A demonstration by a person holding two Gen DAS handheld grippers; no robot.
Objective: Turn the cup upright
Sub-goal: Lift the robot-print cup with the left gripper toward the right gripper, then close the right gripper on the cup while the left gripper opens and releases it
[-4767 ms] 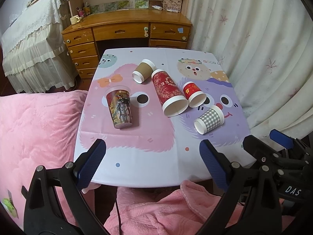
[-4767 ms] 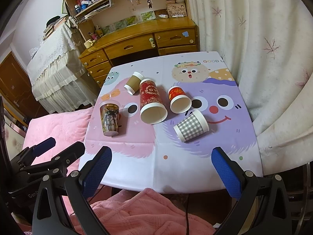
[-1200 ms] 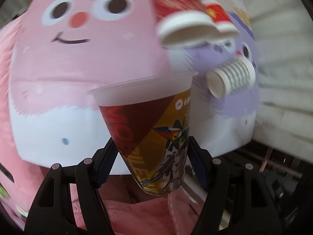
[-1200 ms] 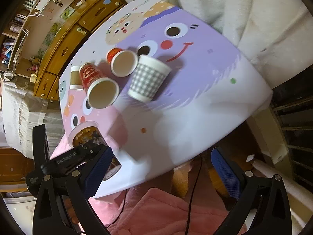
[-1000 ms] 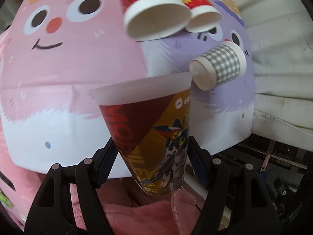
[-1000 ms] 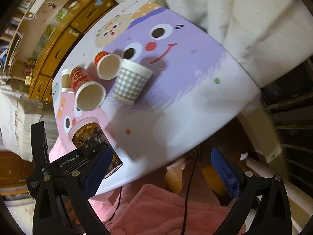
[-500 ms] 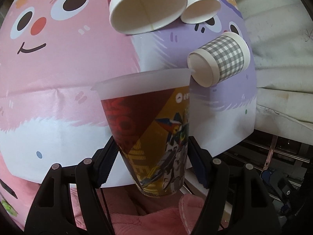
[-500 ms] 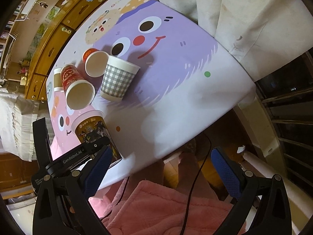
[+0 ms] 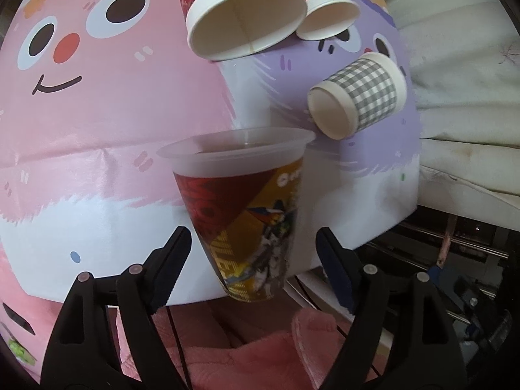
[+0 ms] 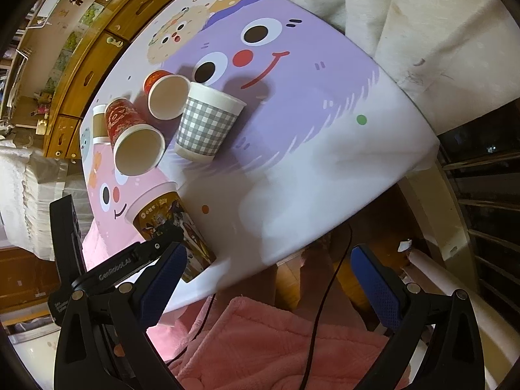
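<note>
A printed plastic cup (image 9: 247, 214) with a clear rim stands mouth up at the table's near edge; its print is motion-blurred. My left gripper (image 9: 253, 253) is open, its jaws on either side of the cup's lower half with gaps to its sides. In the right wrist view the same cup (image 10: 169, 224) shows at the lower left with the left gripper beside it. My right gripper (image 10: 266, 279) is open and empty, off the table's near edge.
A large red cup (image 9: 243, 29), a small red cup (image 9: 325, 16) and a grey checked cup (image 9: 360, 94) lie on their sides on the cartoon tablecloth (image 9: 97, 113). A brown cup (image 10: 99, 123) lies behind them. A pink blanket (image 10: 286, 347) is below the edge, curtains on the right.
My left gripper's jaws have opened and let go of the printed cup, which now stands free. The right gripper stayed open and shifted slightly.
</note>
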